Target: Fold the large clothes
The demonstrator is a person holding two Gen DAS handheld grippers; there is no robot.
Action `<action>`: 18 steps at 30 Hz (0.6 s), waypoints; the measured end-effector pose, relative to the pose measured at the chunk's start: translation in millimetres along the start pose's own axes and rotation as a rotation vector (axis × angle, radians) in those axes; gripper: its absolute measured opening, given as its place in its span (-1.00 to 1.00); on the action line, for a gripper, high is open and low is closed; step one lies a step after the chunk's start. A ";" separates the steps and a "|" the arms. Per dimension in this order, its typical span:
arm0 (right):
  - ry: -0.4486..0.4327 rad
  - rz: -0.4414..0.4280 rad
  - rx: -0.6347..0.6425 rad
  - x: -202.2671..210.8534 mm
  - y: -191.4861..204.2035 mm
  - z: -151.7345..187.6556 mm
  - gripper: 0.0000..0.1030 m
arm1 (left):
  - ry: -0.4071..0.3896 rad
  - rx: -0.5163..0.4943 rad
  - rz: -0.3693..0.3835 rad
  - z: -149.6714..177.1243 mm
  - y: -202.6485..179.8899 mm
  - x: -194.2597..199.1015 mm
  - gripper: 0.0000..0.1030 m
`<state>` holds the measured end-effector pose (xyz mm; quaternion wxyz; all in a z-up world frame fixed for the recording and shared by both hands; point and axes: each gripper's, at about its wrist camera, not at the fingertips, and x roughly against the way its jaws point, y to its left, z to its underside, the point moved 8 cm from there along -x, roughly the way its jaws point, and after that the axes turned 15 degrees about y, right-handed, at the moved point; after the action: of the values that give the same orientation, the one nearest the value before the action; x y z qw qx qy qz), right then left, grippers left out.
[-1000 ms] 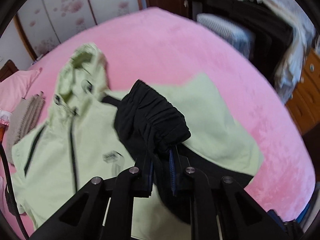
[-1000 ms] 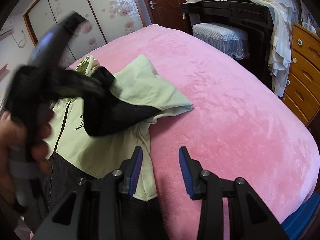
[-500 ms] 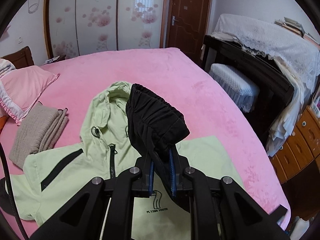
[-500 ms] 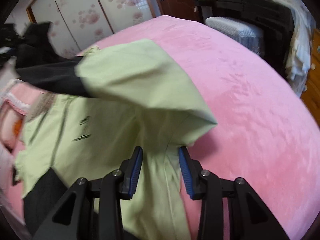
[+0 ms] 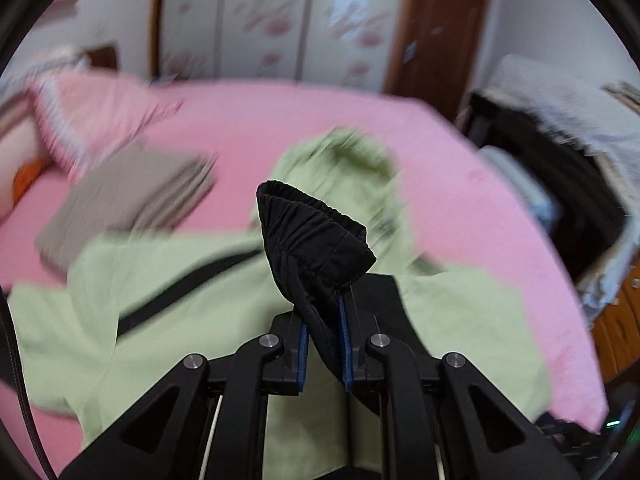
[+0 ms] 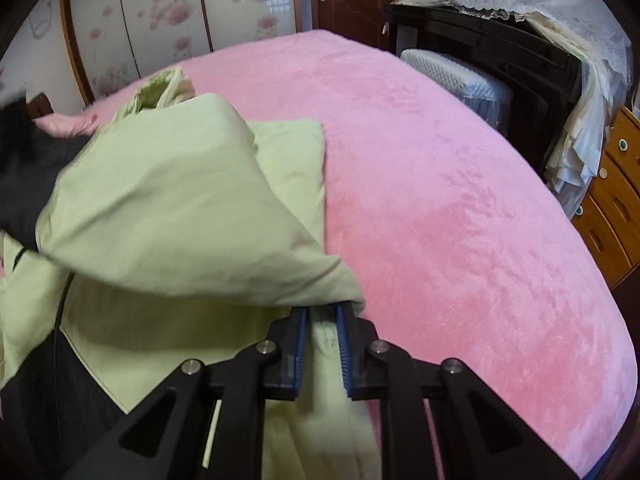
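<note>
My left gripper (image 5: 323, 332) is clamped on the black elastic cuff (image 5: 312, 236), which stands up at frame centre over the green jacket (image 5: 192, 300) spread on the pink bed (image 6: 460, 200). My right gripper (image 6: 323, 348) has just been closing — green fabric at the sleeve's shoulder fold (image 6: 160, 216) now sits pinched between its pads. The sleeve's long axis runs from lower centre to upper left in the right wrist view, across the jacket body. The hood (image 5: 352, 160) lies beyond the cuff; the folded beige cloth (image 5: 128, 204) at upper left — well apart — blocks nothing.
</note>
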<state>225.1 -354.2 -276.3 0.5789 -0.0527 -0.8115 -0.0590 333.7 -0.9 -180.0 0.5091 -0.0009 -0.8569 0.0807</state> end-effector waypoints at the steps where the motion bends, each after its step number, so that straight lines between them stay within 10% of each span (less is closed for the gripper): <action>1: 0.005 0.001 0.005 -0.6 2.1 2.8 -0.72 | 0.044 0.032 -0.012 11.7 15.8 -17.1 -0.78; 9: 0.037 0.011 0.114 13.5 24.1 33.8 -0.55 | 0.198 0.140 0.051 68.9 57.8 -60.3 -0.48; 18: -0.051 -0.111 0.122 75.6 23.4 30.3 -0.46 | 0.123 0.151 0.250 53.3 75.6 -3.2 0.36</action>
<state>176.0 -325.0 -213.7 0.5560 0.0261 -0.8298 -0.0401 282.6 66.0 -218.2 0.5454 -0.0744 -0.8088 0.2073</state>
